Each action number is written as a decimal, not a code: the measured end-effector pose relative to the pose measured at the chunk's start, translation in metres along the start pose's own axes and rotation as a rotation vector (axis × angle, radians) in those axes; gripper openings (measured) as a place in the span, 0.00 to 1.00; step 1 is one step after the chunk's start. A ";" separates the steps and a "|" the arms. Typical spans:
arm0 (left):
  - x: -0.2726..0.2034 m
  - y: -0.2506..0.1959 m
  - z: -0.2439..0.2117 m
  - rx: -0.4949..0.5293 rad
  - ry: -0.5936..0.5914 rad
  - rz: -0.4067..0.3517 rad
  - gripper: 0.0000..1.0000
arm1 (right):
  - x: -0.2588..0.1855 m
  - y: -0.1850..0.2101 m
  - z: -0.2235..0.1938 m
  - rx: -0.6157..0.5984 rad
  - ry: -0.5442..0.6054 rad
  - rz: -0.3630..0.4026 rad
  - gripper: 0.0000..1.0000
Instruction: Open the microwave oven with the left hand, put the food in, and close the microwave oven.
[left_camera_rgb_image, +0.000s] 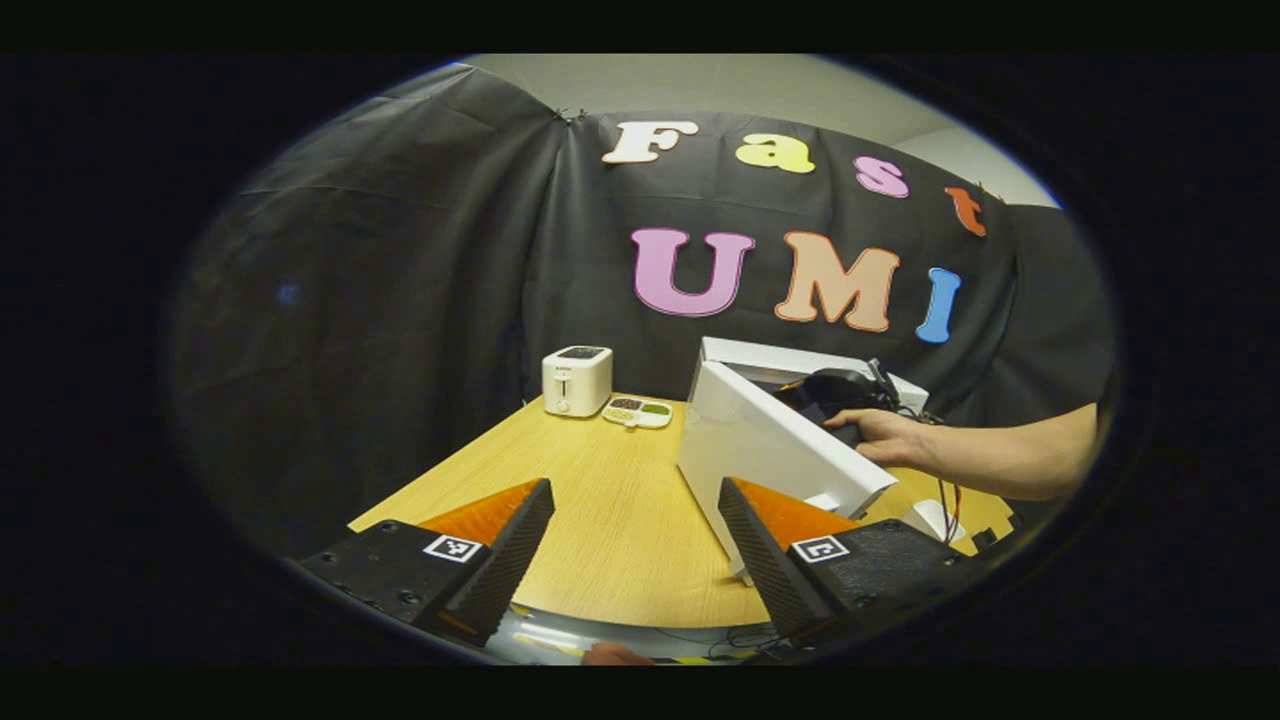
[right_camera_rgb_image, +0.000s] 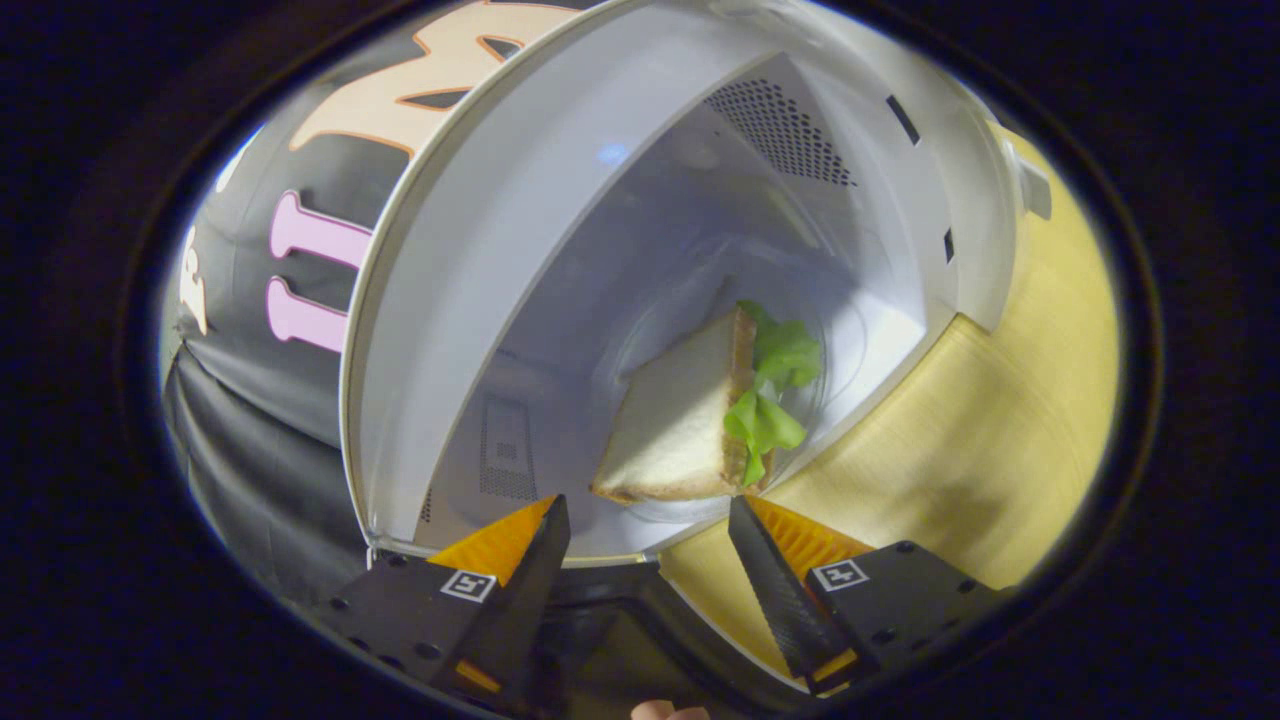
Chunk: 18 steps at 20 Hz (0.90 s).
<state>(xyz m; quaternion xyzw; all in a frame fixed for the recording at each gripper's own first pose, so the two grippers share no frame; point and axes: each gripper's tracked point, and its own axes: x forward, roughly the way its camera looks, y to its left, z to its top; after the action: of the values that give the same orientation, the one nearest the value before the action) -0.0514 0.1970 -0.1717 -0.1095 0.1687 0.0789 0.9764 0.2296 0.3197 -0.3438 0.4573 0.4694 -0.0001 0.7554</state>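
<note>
Now we see the sandwich (right_camera_rgb_image: 690, 420) lying inside the open microwave (right_camera_rgb_image: 560, 200), just beyond our right tool (right_camera_rgb_image: 645, 540), fingers apart, empty. Left tool (left_camera_rgb_image: 635, 530) hangs apart over the tabletop (left_camera_rgb_image: 620, 500), near the door (left_camera_rgb_image: 770, 450); toaster (left_camera_rgb_image: 577, 380) far.

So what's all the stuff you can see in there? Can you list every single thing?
Microwave oven: one, white, on the table's right side.
Microwave door: one, white, swung open.
Sandwich: one, pale bread with green lettuce, lying inside the microwave.
Toaster: one, white, at the table's far edge.
Snack tray: one, white with compartments, beside the toaster.
Table: one, light wood.
Left gripper: one, open, over the table near the door.
Right gripper: one, open, at the microwave's opening, apart from the sandwich.
Hand: one, bare forearm, reaching to the microwave.
</note>
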 end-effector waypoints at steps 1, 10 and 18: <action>-0.001 0.000 0.001 0.000 0.000 0.001 0.96 | -0.004 -0.001 0.005 -0.019 -0.019 -0.003 0.87; -0.002 -0.011 0.000 0.030 -0.003 -0.029 0.96 | -0.036 -0.014 0.020 -0.087 -0.064 -0.010 0.98; 0.007 -0.034 0.005 0.115 -0.019 -0.069 0.96 | -0.133 -0.016 0.055 -0.298 -0.213 0.094 0.98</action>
<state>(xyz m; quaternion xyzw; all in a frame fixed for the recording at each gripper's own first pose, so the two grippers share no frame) -0.0368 0.1667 -0.1628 -0.0580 0.1597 0.0366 0.9848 0.1875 0.2149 -0.2524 0.3592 0.3596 0.0562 0.8594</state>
